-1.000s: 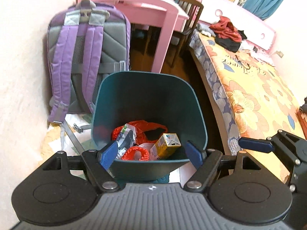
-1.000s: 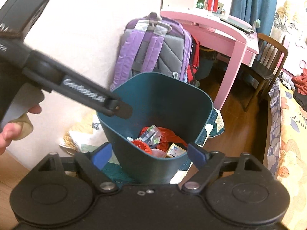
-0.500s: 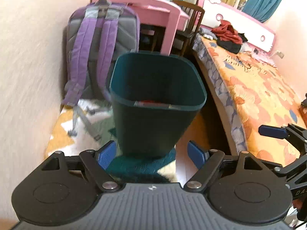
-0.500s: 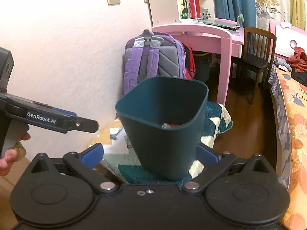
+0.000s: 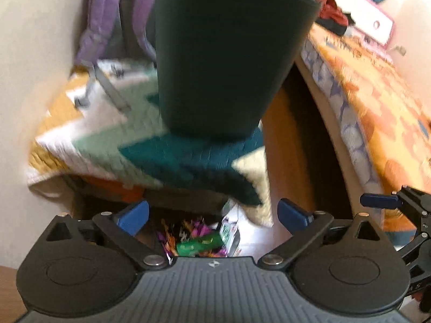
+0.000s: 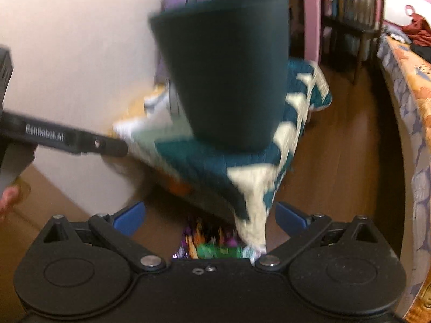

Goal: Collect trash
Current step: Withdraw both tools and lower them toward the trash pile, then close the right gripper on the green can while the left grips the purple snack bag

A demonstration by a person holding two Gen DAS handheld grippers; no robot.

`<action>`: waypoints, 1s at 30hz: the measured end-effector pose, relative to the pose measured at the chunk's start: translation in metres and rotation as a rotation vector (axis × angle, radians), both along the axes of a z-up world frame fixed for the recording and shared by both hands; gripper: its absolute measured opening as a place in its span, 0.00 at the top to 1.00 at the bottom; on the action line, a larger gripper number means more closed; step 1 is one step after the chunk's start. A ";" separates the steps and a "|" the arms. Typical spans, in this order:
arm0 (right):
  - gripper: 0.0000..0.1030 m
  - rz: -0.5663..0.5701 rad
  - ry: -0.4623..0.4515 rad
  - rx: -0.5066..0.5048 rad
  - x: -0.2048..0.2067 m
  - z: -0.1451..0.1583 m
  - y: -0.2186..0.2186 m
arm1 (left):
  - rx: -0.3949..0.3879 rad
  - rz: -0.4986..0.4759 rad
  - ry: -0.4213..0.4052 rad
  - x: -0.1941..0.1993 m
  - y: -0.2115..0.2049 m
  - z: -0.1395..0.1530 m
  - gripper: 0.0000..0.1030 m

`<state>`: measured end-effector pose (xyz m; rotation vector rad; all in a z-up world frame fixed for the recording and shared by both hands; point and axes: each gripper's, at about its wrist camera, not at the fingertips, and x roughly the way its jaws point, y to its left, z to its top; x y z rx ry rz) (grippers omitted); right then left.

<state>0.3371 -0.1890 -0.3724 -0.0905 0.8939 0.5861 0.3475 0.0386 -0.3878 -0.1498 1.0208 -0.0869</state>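
The bed ran along the right, and the quilt on the left carried the upright dark bin. Near its hanging edge, colourful wrappers lay on the floor. Both the left gripper and right gripper were spread wide, holding nothing, low over the wrappers.

Bin on quilt, backpack behind, wrappers on floor below.

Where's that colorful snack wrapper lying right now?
The snack wrapper lies on the floor below the quilt's hanging edge, low and central in both wrist views, between each gripper's open fingers.
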 end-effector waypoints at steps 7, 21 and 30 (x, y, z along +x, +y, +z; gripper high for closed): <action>0.00 0.142 0.046 -0.097 0.007 -0.116 0.014 | 0.039 0.014 0.134 -0.005 -0.003 -0.128 0.01; 0.09 0.514 -0.019 -0.289 0.034 -0.333 0.076 | 0.013 0.108 0.304 0.005 0.024 -0.341 0.01; 0.16 0.645 -0.098 -0.383 0.056 -0.414 0.105 | -0.028 0.091 0.373 0.017 0.027 -0.417 0.01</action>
